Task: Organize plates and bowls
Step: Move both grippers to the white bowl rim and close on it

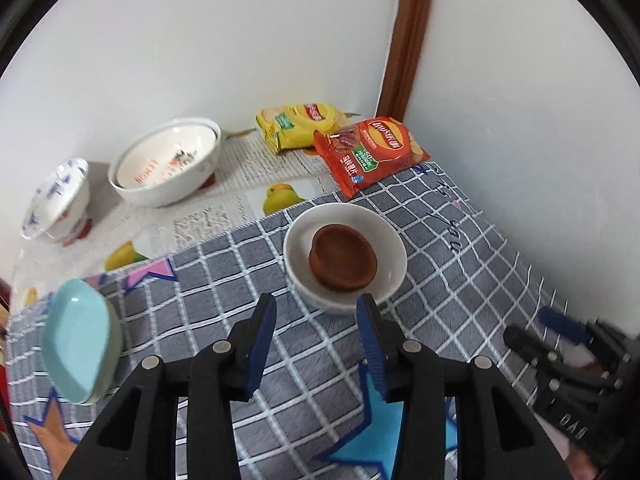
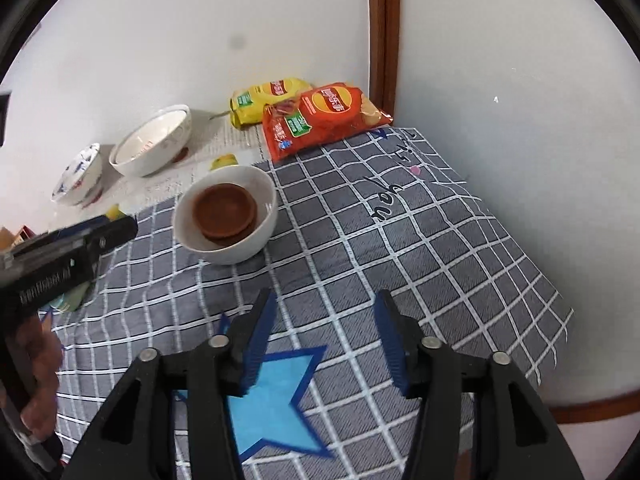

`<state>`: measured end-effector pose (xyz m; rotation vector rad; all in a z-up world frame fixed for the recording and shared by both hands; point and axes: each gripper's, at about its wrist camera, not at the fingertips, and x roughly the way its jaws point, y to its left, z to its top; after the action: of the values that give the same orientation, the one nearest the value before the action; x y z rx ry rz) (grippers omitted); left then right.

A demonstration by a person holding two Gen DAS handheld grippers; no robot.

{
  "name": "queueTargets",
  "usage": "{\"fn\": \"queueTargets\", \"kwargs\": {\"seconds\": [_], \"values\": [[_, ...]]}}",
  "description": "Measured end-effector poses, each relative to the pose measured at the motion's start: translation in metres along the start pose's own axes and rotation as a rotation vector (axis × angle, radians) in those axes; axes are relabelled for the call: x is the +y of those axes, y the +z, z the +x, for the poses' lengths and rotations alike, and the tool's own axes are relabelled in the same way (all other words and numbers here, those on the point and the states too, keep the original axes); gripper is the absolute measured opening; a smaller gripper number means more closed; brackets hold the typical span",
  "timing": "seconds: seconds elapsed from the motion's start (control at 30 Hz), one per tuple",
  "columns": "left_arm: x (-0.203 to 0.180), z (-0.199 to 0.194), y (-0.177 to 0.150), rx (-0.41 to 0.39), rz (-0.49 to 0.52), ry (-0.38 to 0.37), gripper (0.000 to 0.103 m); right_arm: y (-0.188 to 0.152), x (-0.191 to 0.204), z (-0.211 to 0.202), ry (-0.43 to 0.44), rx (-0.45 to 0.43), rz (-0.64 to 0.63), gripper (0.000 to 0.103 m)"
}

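A white bowl with a brown dish inside sits on the grey checked cloth; it also shows in the right wrist view with the brown dish. My left gripper is open and empty, just short of that bowl. A light blue dish lies at the left. A large white bowl and a blue-patterned bowl stand at the back by the wall. My right gripper is open and empty over the cloth.
A yellow chip bag and a red chip bag lie in the back corner. White walls close the back and right. The cloth's edge drops off at the right. The left gripper's body crosses the right view.
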<state>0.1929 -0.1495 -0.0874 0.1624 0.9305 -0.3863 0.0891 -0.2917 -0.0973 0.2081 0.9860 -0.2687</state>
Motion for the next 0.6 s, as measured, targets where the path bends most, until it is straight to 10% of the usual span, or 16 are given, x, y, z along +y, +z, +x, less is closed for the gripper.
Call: {"fn": "queueTargets", "kwargs": {"seconds": [0.6], "values": [[-0.006, -0.068, -0.034, -0.054, 0.024, -0.032, 0.042, -0.024, 0.021, -0.073, -0.029, -0.108, -0.026, 0.066]]}}
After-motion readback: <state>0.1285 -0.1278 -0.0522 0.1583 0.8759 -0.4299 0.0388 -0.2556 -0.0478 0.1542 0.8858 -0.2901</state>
